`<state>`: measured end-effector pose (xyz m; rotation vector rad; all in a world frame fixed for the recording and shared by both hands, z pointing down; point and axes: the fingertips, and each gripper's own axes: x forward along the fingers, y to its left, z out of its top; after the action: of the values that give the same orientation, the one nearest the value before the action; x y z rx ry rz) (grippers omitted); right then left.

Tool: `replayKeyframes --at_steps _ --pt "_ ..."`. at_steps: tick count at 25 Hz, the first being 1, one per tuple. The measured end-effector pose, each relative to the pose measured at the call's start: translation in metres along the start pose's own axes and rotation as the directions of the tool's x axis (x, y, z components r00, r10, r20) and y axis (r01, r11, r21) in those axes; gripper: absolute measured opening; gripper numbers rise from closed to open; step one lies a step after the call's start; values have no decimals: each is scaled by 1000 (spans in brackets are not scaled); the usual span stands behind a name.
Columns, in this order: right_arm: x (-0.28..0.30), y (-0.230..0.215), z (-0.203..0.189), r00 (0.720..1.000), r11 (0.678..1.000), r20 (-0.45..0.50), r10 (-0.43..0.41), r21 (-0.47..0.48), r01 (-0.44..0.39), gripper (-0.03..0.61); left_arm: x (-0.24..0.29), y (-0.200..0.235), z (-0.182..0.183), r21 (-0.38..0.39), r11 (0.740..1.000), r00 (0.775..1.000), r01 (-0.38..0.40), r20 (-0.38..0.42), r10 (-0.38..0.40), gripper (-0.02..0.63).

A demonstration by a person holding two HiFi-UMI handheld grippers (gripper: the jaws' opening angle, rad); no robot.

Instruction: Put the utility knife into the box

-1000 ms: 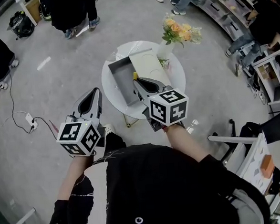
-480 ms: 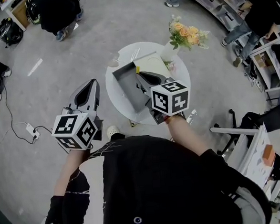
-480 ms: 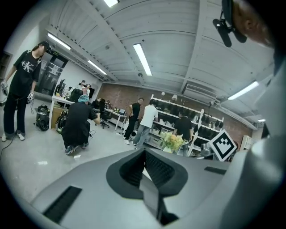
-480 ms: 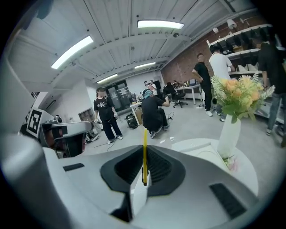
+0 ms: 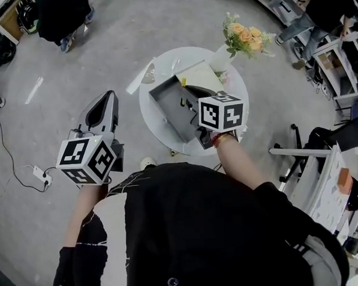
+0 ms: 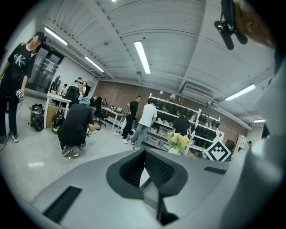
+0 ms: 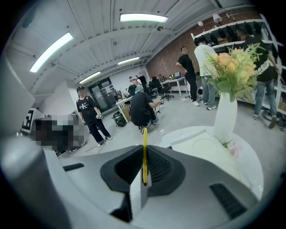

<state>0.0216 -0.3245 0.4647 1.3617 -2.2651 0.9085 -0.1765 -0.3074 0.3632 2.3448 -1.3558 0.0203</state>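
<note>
A yellow utility knife [image 7: 144, 154] stands edge-on between the jaws of my right gripper [image 7: 144, 179], which is shut on it. In the head view this gripper [image 5: 194, 104] tilts down over the open grey box [image 5: 166, 102] on the round white table [image 5: 244, 98], and the knife's yellow tip [image 5: 183, 82] shows near the box's far edge. The box's beige lid [image 5: 202, 78] lies open behind it. My left gripper [image 5: 104, 103] hangs off the table to the left, above the floor, shut with nothing in it [image 6: 144, 176].
A white vase [image 5: 222, 60] with orange and yellow flowers [image 5: 245, 35] stands at the table's far right, close to the lid. Several people stand or crouch around the room. Shelving [image 5: 279, 4] runs along the right. A cable with a power strip [image 5: 35, 172] lies on the floor at left.
My right gripper has tipped forward and down over the box with the knife. The left gripper has drifted a little left, away from the table.
</note>
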Motion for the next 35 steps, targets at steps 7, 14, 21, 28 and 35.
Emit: replayKeyframes --at_steps 7,14,21,28,35 --pt "22 -13 -33 996 996 -79 -49 73 54 29 6 18 -4 -20 999 1000 24 -11 -25 11" --pt "40 -29 -71 974 990 -194 -113 62 127 29 3 39 -6 -39 999 1000 13 -14 -13 11" --pt "53 -35 -96 957 981 -266 -119 114 154 29 2 58 -9 -60 998 1000 6 -26 -7 11" --pt "57 -38 -102 943 977 -307 -126 127 172 29 11 66 -5 -101 995 1000 9 -3 -10 11" --pt "66 -44 -118 925 970 -362 -119 157 186 29 11 73 -16 -126 992 1000 -5 -5 4 11"
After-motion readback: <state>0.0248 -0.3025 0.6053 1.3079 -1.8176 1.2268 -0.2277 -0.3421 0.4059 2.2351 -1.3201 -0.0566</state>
